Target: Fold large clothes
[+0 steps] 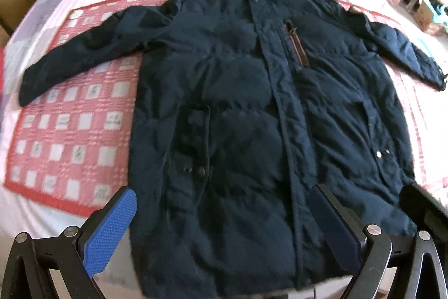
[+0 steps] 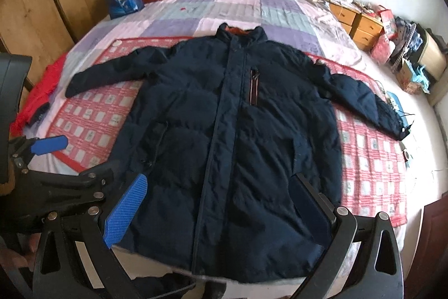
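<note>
Here the navy coat (image 2: 224, 136) lies flat on the bed (image 2: 238, 4), hem beneath both released claws, left claw (image 1: 224, 229) and right claw (image 2: 224, 203); bare quilt flanks both sleeves.

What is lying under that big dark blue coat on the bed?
The navy padded coat lies on a red-and-white checked mat, which rests on a pastel patchwork bedspread. The mat shows on both sides; its covered middle cannot be seen.

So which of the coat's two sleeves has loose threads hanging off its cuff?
The sleeve on the picture's right side of the dark navy padded coat: frayed threads trail from its cuff. The other sleeve ends in a clean cuff.
</note>
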Demonstrator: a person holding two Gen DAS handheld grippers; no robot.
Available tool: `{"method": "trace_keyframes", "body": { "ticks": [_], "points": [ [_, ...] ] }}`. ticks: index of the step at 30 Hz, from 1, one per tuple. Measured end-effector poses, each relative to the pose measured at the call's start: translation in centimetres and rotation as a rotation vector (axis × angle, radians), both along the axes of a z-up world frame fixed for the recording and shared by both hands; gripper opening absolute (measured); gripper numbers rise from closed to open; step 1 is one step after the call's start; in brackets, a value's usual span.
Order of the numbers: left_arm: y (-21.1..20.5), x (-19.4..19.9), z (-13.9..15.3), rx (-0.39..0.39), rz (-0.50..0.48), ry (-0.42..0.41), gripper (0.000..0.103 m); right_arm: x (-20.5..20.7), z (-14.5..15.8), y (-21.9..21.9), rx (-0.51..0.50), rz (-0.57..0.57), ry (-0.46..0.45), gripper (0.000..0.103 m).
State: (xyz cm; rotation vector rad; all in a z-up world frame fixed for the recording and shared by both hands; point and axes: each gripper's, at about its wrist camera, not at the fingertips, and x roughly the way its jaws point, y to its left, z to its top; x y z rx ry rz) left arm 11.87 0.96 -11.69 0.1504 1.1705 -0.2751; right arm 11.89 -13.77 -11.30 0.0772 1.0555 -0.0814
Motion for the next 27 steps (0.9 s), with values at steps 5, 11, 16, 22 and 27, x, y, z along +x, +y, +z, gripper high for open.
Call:
{"method": "trace_keyframes", "body": {
  "ticks": [5,11,16,22,27],
  "points": [
    [-0.4,3.5,-7.0,-0.023,0.026,0.015,0.101,3.3,-7.6,-0.5,0.004,0.024,0.023,0.103],
    [-1.1,7.3,-15.1,-0.035,0.058,0.011,0.101,8.2,-16.7,-2.5,-0.004,0.104,-0.015,0.103],
    [-0.6,9.7,-20.6,0.027,0.113,-0.058,0.103,11.1,-23.0,-6.3,-0.088,0.173,-0.012,0.103],
    [2.6,8.3,-21.8,0.041,0.108,-0.166,0.103,7.6,-24.9,-16.2,-0.138,0.173,-0.040,0.103],
    [6.5,7.3,-21.3,0.041,0.166,-0.133,0.103,3.1,-25.1,-20.3,-0.159,0.265,-0.051,0.100]
  ]
}}
